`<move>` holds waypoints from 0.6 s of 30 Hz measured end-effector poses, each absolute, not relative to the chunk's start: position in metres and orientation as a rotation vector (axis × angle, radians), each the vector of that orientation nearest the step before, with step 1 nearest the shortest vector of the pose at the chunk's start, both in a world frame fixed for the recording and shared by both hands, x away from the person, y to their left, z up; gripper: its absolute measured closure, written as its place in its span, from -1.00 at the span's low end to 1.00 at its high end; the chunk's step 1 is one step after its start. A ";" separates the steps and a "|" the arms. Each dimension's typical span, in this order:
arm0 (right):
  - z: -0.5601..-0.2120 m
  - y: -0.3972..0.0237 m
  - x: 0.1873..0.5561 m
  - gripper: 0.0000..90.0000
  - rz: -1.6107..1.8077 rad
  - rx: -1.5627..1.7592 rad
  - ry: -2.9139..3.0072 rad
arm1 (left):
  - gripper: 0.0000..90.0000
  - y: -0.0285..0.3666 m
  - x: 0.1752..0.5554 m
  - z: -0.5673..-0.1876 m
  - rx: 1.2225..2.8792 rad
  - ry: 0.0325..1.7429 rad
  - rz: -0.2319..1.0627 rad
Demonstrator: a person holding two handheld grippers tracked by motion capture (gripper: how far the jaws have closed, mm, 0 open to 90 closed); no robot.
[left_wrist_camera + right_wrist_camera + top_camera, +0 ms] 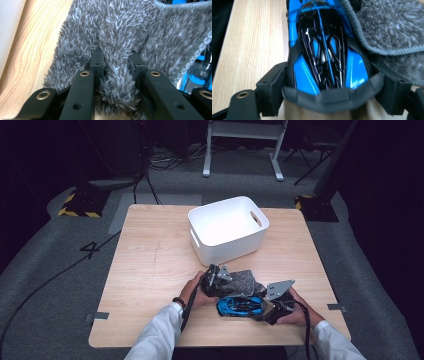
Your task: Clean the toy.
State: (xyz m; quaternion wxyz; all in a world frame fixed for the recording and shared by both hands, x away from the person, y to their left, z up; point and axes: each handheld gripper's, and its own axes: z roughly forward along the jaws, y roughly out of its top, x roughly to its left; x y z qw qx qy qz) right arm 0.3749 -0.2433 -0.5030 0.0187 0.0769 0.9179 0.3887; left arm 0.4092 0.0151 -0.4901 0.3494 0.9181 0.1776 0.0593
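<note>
Grey, shaggy cloth (pixel 245 282) lies on the wooden surface (pixel 145 270), near the front edge and just in front of the white bin (pixel 227 227). The left gripper (pixel 214 279) sits at the cloth's left end, held in the left hand (pixel 196 292). In the left gripper view its fingers (pixel 97 62) are closed on a bunched fold of cloth (pixel 117 50), pile standing up between and around them. Wood grain shows to the left of the cloth in that view, with a pale edge of the bin (pixel 8 30) at the far left.

Blue and black toy car (pixel 240 305) sits on the surface just in front of the cloth, between the two grippers. The cloth's hemmed edge touches or overlaps the car's far side; in the right gripper view the cloth (pixel 392 27) lies against the car's (pixel 324 50) right flank.

The right gripper (pixel 267 307) is at the car's right end, held in the right hand (pixel 295 312). In the right gripper view its fingers (pixel 273 87) stand on either side of the car's near end, pressed against both flanks: gripping the car. The car's black end piece lies between the fingers, low in that view.

White sleeves come in from the bottom of the high view.
</note>
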 end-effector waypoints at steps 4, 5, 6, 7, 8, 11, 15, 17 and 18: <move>-0.502 -0.240 0.373 -0.53 1.175 0.239 2.840 | 0.60 0.011 0.407 -0.489 2.389 0.449 0.177; -0.502 -0.241 0.373 -0.52 1.175 0.235 2.841 | 0.60 0.011 0.407 -0.489 2.390 0.446 0.179; -0.502 -0.240 0.373 -0.52 1.171 0.238 2.841 | 0.61 0.012 0.406 -0.489 2.389 0.443 0.178; -0.502 -0.240 0.372 -0.52 1.163 0.238 2.838 | 0.62 0.014 0.405 -0.488 2.392 0.441 0.176; -0.502 -0.239 0.372 -0.52 1.157 0.233 2.839 | 0.64 0.016 0.404 -0.487 2.399 0.435 0.185; -0.501 -0.240 0.372 -0.52 1.153 0.231 2.844 | 0.66 0.029 0.401 -0.485 2.443 0.421 0.192; -0.502 -0.243 0.370 -0.51 1.156 0.237 2.841 | 0.66 0.054 0.392 -0.484 2.458 0.411 0.160; -0.502 -0.243 0.370 -0.51 1.155 0.242 2.839 | 0.66 0.062 0.387 -0.484 2.456 0.409 0.146; -0.501 -0.243 0.370 -0.51 1.152 0.239 2.840 | 0.66 0.065 0.381 -0.484 2.453 0.403 0.138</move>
